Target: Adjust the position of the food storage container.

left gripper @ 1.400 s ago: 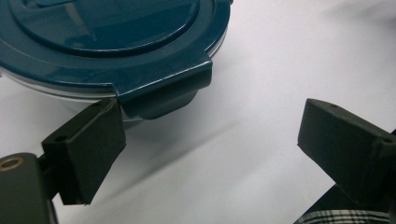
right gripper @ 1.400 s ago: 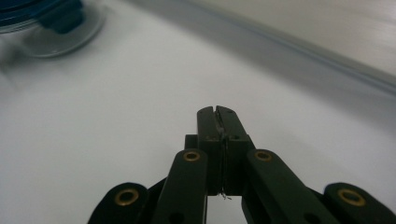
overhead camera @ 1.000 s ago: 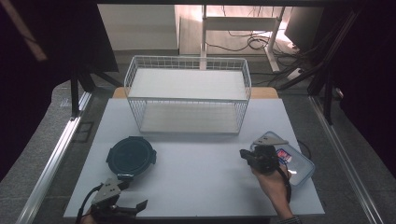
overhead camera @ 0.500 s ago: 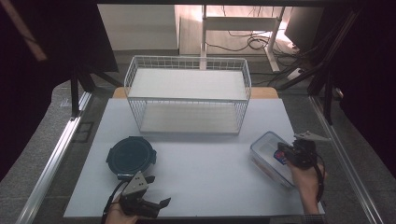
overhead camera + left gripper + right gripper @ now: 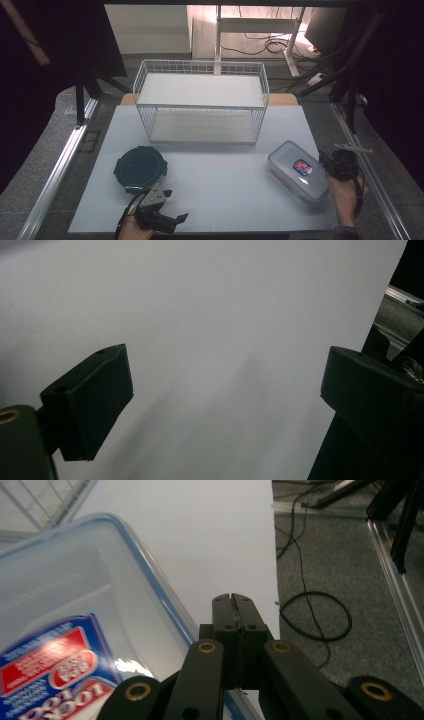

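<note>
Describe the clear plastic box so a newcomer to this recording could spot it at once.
Start at the white wire basket at the back of the white table, then move toward the near right corner. The clear rectangular box lies there beside the right gripper. Its blue-rimmed lid with a red and blue label separates it from the round dark container on the left.

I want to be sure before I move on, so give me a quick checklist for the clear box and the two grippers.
1. Right gripper jaws shut with nothing between them: ok.
2. Right gripper beside the clear box, at its right edge: ok; contact: cannot tell.
3. Box lid on: ok; latched: cannot tell.
4. Left gripper jaws open, nothing between them, above bare table: ok.
5. Round dark container apart from the box: ok.
6. Wire basket holds nothing: ok.
</note>
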